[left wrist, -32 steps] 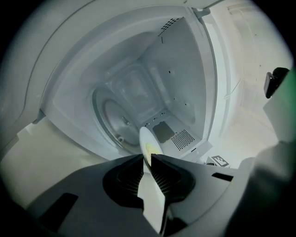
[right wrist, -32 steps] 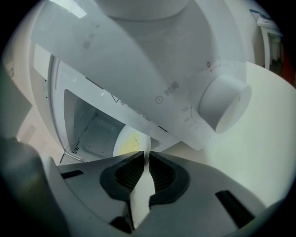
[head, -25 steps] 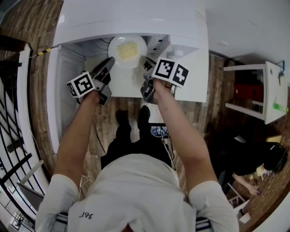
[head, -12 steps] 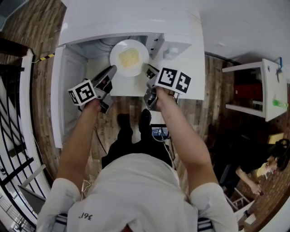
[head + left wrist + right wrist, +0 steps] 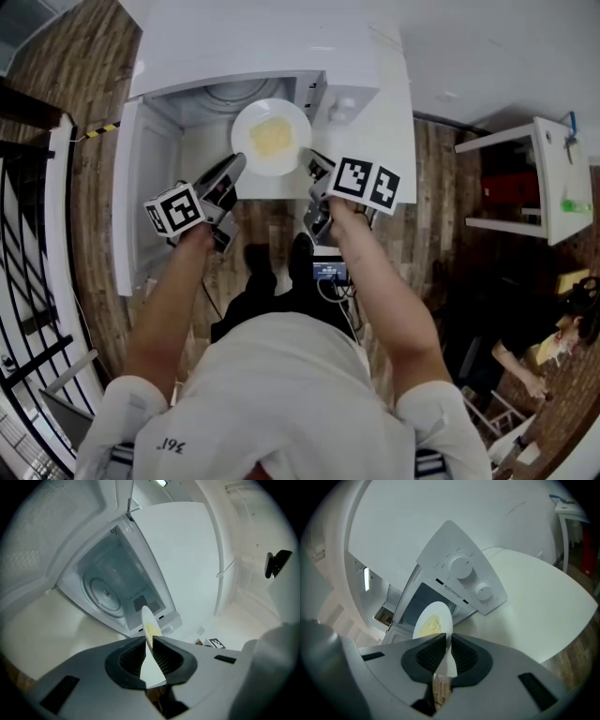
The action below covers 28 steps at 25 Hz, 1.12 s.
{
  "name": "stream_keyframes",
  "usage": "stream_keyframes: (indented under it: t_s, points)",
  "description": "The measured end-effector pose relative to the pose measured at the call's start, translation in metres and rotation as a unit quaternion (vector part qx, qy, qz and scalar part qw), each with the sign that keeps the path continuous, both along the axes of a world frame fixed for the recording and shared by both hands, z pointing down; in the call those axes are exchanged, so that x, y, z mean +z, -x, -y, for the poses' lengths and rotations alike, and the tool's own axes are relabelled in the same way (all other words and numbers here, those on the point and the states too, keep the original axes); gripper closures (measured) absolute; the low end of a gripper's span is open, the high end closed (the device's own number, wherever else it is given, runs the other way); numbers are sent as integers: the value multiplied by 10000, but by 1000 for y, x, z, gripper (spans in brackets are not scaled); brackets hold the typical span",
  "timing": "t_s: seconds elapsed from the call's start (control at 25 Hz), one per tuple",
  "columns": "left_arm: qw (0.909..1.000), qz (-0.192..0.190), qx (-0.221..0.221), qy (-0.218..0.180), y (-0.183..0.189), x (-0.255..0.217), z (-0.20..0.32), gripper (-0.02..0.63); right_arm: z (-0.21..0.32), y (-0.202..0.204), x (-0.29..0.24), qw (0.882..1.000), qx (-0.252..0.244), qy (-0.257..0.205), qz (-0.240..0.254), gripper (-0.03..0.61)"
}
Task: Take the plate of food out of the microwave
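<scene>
A white plate (image 5: 271, 138) with yellow food (image 5: 271, 139) hangs in front of the open white microwave (image 5: 267, 52), just outside its mouth. My left gripper (image 5: 234, 167) is shut on the plate's left rim and my right gripper (image 5: 310, 161) is shut on its right rim. In the left gripper view the plate (image 5: 149, 625) shows edge-on between the ribbed pads, with the microwave cavity and its turntable (image 5: 104, 595) behind. In the right gripper view the plate (image 5: 433, 623) sits in front of the dark cavity, below the control panel with two knobs (image 5: 460, 566).
The microwave door (image 5: 141, 202) stands swung open at the left. The microwave rests on a white counter (image 5: 394, 112) above a wooden floor. A white shelf unit (image 5: 553, 178) stands at the right, and a person crouches at the lower right (image 5: 553, 347).
Both grippers have drawn back towards me with the plate, which has come further out of the microwave mouth. Both grips on the rim are unchanged.
</scene>
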<state>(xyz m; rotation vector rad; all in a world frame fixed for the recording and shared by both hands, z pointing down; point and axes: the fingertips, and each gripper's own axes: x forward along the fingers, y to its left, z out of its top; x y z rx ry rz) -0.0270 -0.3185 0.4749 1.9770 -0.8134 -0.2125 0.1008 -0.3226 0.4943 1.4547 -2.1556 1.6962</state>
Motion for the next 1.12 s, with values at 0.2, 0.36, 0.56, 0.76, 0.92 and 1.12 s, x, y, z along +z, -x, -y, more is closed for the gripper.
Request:
stream_keyframes:
  t_s: [0.2,0.36,0.56,0.76,0.92,1.12]
  points:
    - [10000,2,-25,46,-3,-17,-25,566,-25,-4,-17,10000,-45,-13,55,541]
    - [9999,-38,-64,107,-5,-27,-39,566,-37,-7,-29,9999,-81,-38,80,541]
    - [9992,151,-212,295,0,-33,-52,566,-47,-9,-47,9998,-98,-105,143,541]
    - [9996,-19,-187,203,-4,-53,-60,566,-55,-11,-69,9995,-151,-222,180,541]
    - [9997,-44,-188,116,-5,-68,-66,566,-61,-12,-84,9991,-164,-315,248,541]
    - [9998,-137,-146,-19,-8,-85,-71,566,-66,-14,-100,9984,-167,-431,313,541]
